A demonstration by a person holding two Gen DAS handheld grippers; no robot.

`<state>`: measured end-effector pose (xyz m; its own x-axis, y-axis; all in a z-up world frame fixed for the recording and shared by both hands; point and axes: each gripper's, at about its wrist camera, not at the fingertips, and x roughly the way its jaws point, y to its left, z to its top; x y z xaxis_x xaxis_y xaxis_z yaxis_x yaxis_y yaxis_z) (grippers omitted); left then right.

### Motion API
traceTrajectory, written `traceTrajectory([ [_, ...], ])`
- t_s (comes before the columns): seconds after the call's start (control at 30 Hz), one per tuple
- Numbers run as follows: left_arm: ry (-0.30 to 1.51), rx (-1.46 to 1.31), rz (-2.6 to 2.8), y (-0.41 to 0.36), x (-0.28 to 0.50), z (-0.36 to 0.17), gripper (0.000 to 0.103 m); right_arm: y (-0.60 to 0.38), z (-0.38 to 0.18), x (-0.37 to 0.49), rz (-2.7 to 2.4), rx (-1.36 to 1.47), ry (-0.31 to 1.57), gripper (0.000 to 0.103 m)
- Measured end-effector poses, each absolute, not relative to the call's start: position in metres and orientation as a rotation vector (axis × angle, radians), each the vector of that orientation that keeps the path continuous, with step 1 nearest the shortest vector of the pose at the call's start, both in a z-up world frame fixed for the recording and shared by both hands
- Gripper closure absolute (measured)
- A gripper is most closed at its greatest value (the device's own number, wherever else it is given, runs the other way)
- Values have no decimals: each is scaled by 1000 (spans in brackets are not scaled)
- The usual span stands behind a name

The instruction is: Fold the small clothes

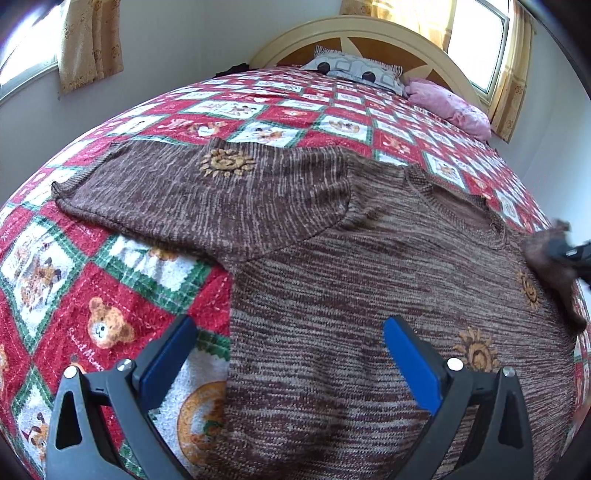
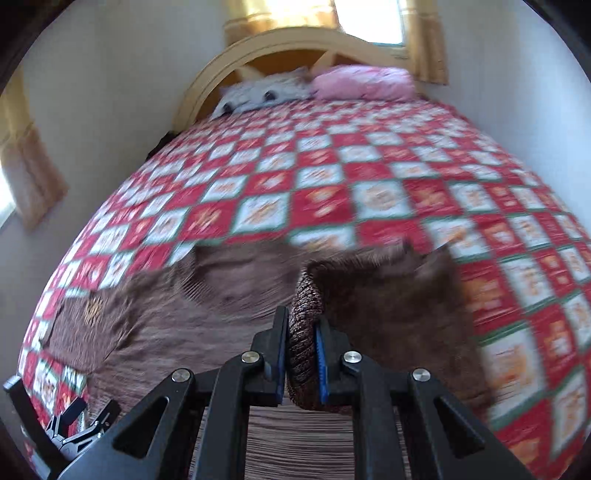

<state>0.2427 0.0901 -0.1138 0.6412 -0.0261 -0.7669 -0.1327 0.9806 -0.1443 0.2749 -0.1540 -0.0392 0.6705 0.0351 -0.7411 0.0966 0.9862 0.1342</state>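
Observation:
A brown knitted sweater (image 1: 332, 258) with sun motifs lies flat on the red, white and green quilt (image 1: 92, 288). One sleeve (image 1: 184, 192) stretches out to the left. My left gripper (image 1: 290, 323) hovers open over the sweater's body near its left edge, with nothing between the blue pads. At the right edge of the left wrist view, my right gripper (image 1: 572, 254) holds the other sleeve lifted. In the blurred right wrist view, the right gripper (image 2: 302, 317) is shut on that sleeve's ribbed cuff (image 2: 304, 291), above the sweater (image 2: 184, 332). The left gripper (image 2: 74, 424) shows at the lower left.
A patterned pillow (image 1: 354, 68) and a pink pillow (image 1: 450, 103) lie against the arched wooden headboard (image 1: 369, 33). White walls run close along both sides of the bed. Curtained windows (image 1: 476, 44) sit behind and to the left.

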Motion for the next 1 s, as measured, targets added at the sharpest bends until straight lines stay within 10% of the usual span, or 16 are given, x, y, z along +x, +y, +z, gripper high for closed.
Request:
traceTrajectory([
  [0.4,872,-198,60,90,242,-114,0,-117,-98,284,16,104,889,85],
  [0.53,873,-196,61,90,242,-114,0,-117,-89,281,171,160,898,47],
  [0.73,878,-186,67,90,243,-115,0,-200,-43,260,-31,278,699,48],
  [0.83,883,-164,77,87,244,-115,0,-258,-55,266,-236,305,758,71],
  [1.0,863,-141,-23,73,247,-104,3,-282,-95,259,-298,245,853,81],
])
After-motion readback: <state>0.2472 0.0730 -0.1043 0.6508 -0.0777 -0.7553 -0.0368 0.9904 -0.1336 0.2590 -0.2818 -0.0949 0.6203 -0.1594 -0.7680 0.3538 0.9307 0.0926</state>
